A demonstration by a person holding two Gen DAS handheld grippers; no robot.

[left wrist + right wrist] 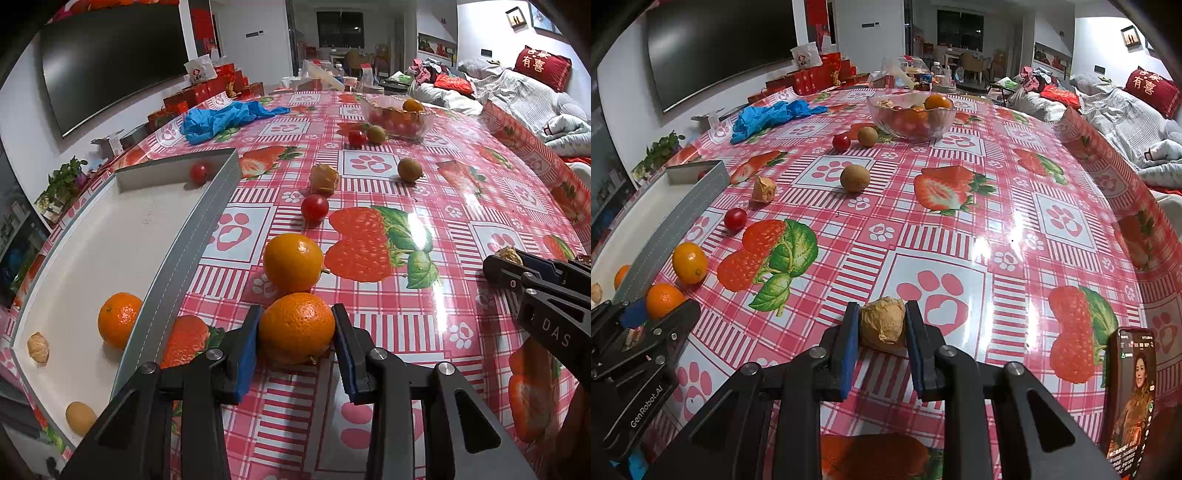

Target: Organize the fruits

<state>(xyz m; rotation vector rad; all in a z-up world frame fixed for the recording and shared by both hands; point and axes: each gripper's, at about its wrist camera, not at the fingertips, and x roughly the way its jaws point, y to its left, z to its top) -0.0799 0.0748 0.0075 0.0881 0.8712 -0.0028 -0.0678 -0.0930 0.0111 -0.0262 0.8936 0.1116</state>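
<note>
The mandarin [296, 325] sits squarely between the left gripper [296, 343] pads, which appear clamped on its widest part; it is firm but soft-skinned and should take only gentle pressure. The right gripper [882, 343] pinches a papery husked fruit [882, 323], light and crushable. Left of the left fingers lies the grey tray [207, 225]; beyond, loose fruit dots the glossy, likely slippery tablecloth [997, 206].
</note>
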